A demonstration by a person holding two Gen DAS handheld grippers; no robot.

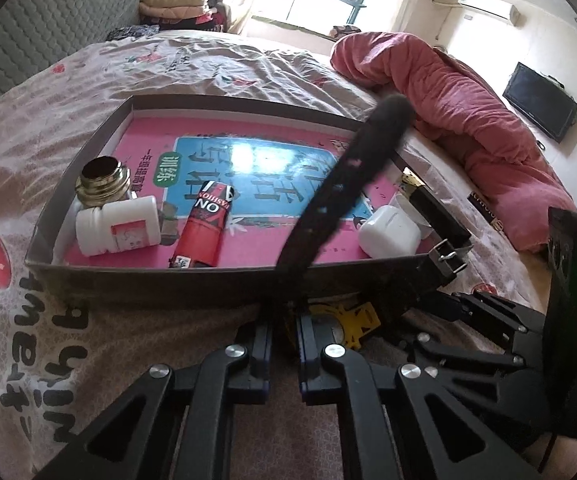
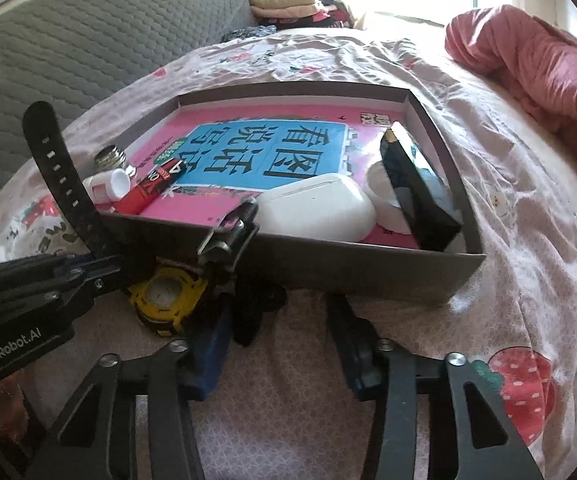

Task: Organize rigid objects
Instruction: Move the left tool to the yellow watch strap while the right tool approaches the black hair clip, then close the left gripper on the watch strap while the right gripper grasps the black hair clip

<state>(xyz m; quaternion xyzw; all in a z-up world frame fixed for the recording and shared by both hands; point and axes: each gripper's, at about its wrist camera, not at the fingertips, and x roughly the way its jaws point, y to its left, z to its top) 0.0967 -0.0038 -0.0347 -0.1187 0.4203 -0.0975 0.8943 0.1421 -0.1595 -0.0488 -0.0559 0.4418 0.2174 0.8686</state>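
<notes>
A: What's the biggest thing here?

B: The bed (image 1: 248,68), with a strawberry-print sheet. On it sits a shallow grey tray (image 2: 328,268), lined with a pink and blue book cover carrying large Chinese characters.

A: What's already in the tray?

B: At about nine o'clock, a white pill bottle (image 1: 116,230) and a bottle with a gold screw neck (image 1: 102,180). Near the middle, a red tube (image 1: 204,224) on which I can read "ON". At about three o'clock, a white earbud case (image 2: 316,206) and a dark box (image 2: 420,196).

A: And the step in hand?

B: I judge it's the watch (image 2: 166,298): yellow-cased, lying on the bed just outside the tray's near wall at six o'clock. The left gripper (image 1: 282,308) has its fingers pinched narrow on the black strap (image 1: 328,184), which sticks up over the tray.

A: The right gripper (image 2: 280,324)?

B: Half open. The buckle end lies between its fingers; I see no pads pressing on it.

A: Next move?

B: Probably lifting the watch over the wall, without snagging the buckle.

A: Other writing?

B: "GenRobot.AI" on the left gripper.
</notes>
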